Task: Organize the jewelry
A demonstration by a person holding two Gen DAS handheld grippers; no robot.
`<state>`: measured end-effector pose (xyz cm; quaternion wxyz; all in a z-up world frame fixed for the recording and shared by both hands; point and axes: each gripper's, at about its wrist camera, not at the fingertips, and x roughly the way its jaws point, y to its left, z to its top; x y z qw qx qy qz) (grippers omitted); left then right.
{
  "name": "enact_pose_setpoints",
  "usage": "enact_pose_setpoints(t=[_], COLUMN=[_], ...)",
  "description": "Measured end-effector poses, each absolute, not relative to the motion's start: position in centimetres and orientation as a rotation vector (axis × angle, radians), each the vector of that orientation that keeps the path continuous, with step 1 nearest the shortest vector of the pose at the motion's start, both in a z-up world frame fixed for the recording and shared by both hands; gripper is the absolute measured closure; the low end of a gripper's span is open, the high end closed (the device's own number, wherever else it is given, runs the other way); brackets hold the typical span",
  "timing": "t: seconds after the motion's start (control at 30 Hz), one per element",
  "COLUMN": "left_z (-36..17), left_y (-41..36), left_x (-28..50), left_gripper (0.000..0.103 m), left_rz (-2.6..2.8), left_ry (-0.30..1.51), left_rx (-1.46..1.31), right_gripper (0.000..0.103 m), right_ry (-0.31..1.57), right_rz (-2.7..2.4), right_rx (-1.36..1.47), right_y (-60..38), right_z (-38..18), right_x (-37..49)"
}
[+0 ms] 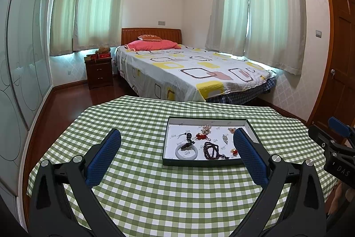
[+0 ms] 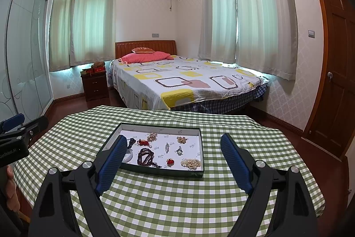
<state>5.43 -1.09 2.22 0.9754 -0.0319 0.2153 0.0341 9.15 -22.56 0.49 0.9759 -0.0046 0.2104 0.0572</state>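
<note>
A shallow dark-rimmed tray [image 1: 200, 162] [image 2: 155, 172] with a white floor sits on the green checked table. In it lie a pale jade bangle [image 1: 186, 153], a dark red bead string [image 1: 212, 149] [image 2: 145, 157], a red knot charm [image 1: 202, 136] [image 2: 143, 142], pearl clusters [image 2: 190, 163] and other small pieces. My left gripper [image 1: 176, 139] is open and empty, above the table just short of the tray. My right gripper [image 2: 174, 143] is open and empty, also short of the tray; its left finger hides part of the bangle.
The green checked tablecloth [image 1: 155, 192] [image 2: 177, 203] covers the table, whose far edge drops to a wood floor. A bed [image 1: 190, 72] stands beyond, a nightstand [image 1: 98, 72] at its left, a wooden door [image 2: 337, 81] at the right.
</note>
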Motion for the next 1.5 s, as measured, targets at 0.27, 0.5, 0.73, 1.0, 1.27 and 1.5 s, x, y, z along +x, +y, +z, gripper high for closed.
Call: enact_pose_setpoints(t=[0.27, 0.5, 0.73, 1.0, 1.27, 1.5], left_z=[2.2, 2.1, 2.0, 1.9, 1.6, 0.6], left_y=[-1.0, -0.7, -0.8, -1.3, -1.1, -0.4], left_x=[5.4, 5.4, 5.4, 5.4, 5.6, 6.3], left_gripper=[0.004, 0.004, 0.004, 0.004, 0.004, 0.004], left_rz=[0.072, 0.075, 0.071, 0.059, 0.107, 0.090], left_ry=[0.431, 0.429, 0.433, 0.435, 0.437, 0.460], left_rx=[-0.066, -0.074, -0.075, -0.053, -0.041, -0.068], right_gripper=[0.020, 0.020, 0.020, 0.020, 0.020, 0.020], right_ry=[0.424, 0.425, 0.425, 0.429, 0.435, 0.450], right_rz=[0.115, 0.116, 0.115, 0.117, 0.117, 0.117], right_rx=[-0.010, -0.011, -0.011, -0.012, -0.014, -0.018], right_y=[-22.5, -22.6, -22.6, -22.7, -22.5, -22.3], right_z=[0.5, 0.6, 0.6, 0.5, 0.2, -0.4], right_x=[9.1, 9.1, 9.1, 9.1, 9.0, 9.0])
